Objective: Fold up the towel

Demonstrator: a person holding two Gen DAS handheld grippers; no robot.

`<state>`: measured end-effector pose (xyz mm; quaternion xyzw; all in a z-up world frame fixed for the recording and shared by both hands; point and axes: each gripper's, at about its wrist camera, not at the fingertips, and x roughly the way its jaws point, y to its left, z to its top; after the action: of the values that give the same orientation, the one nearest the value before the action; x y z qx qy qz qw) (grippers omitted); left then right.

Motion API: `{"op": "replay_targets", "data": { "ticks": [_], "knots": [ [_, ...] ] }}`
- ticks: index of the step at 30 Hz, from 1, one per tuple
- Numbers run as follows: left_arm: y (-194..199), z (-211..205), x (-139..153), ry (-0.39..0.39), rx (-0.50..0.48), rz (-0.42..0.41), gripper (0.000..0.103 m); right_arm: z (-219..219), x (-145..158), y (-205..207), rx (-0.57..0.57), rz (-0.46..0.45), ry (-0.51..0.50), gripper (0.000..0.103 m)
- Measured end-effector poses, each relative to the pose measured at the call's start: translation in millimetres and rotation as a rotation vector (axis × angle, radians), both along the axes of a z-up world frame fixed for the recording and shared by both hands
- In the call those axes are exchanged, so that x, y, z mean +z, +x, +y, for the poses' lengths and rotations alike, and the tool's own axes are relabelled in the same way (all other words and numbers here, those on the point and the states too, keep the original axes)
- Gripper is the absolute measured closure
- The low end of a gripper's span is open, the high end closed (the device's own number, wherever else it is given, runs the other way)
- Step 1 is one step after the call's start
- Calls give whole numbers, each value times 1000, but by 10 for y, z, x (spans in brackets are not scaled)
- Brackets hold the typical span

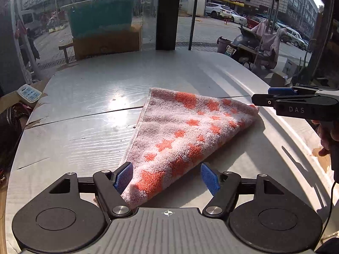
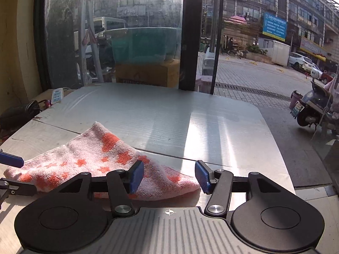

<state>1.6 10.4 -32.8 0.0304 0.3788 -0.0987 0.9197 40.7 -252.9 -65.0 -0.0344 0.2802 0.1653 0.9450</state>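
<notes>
A pink towel [image 1: 182, 135] with orange stars is seen folded into a triangle at the centre of the grey table [image 1: 89, 97]. The left gripper [image 1: 167, 176] is held with jaws apart around the towel's near corner without pressing it. The right gripper [image 2: 169, 176] is likewise parted, over the towel's lower-right tip.

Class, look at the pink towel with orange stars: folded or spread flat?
Folded. The towel lies doubled into a triangle on the table.

Grey table [image 1: 89, 97], folded pink/orange towel [image 1: 180, 135] flat on it
</notes>
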Motion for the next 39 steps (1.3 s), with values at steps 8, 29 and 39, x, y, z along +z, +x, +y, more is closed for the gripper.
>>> {"op": "replay_targets", "data": {
  "ticks": [8,29,39],
  "knots": [
    [-290,-84,226,-12,103,-82,21,196,210,-661,47,-48,-19,0],
    [-771,-189,482,10,194,-151,20,340,567,-1182,-201,-66,89,0],
    [-684,-137,406,10,217,-137,20,253,625,-1142,-213,-107,84,0]
  ]
}}
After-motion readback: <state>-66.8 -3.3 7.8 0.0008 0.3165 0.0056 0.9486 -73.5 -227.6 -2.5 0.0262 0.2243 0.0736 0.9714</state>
